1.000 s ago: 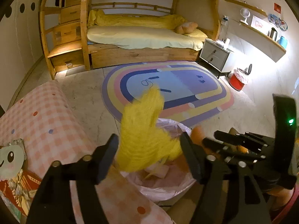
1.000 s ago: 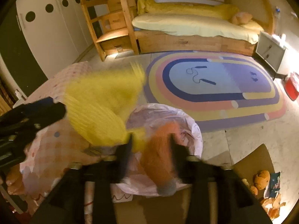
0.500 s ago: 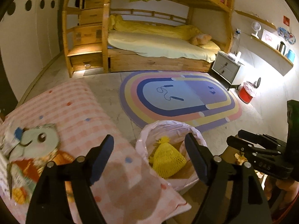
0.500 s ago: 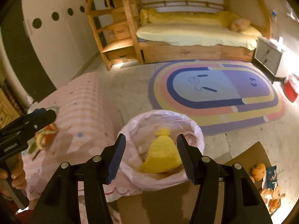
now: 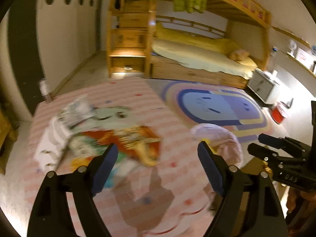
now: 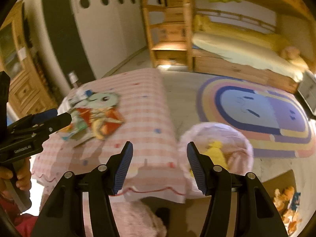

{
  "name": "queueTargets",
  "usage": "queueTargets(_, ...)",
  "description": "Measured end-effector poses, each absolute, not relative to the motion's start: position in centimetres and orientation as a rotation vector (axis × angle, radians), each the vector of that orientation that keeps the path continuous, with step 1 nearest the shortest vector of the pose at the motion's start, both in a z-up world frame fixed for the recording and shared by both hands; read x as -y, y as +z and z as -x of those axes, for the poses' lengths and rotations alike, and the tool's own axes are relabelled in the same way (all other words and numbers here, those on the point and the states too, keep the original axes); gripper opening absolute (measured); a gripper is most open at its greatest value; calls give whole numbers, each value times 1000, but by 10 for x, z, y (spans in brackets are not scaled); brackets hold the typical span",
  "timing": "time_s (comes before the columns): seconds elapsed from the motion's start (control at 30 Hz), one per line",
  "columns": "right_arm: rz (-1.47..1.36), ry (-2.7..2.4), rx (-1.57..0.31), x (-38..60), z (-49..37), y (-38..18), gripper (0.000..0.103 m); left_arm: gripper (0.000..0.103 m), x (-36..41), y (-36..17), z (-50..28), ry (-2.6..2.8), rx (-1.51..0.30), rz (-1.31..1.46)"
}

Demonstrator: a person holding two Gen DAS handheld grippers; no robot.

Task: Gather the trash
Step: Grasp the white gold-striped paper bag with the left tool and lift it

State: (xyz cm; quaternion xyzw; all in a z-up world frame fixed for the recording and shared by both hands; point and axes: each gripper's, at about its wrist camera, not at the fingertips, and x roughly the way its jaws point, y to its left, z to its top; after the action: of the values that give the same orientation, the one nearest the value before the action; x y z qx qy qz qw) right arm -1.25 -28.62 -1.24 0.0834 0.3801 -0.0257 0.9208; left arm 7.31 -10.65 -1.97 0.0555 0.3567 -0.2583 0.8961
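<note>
- Nearest the lens: left tool gaping, jaws just widened, nothing between; right tool likewise apart and empty.
- On the worktop just beyond: crumpled wrappers, probably light, crinkly, slippery; best pinched at a raised fold.
- Right of the worktop: bag on the floor, yellow net inside.
- Farther off: rug, then bed.

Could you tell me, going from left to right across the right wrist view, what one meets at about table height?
Left tongs → colourful wrappers on the pink checked tablecloth → pink trash bag holding the yellow mesh bag → rainbow rug.
</note>
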Motion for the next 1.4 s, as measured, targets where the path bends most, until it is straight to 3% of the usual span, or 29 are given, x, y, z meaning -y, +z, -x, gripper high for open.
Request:
queueTargets(0.57,-23,143,-787,164,-47,-6,58,81,-67,-44,-104,-242,-769,-17)
queueTargets(1.4,-29,93,-862,160,-70,-23,58,80,-67,-111,-211,-479,-897,-191)
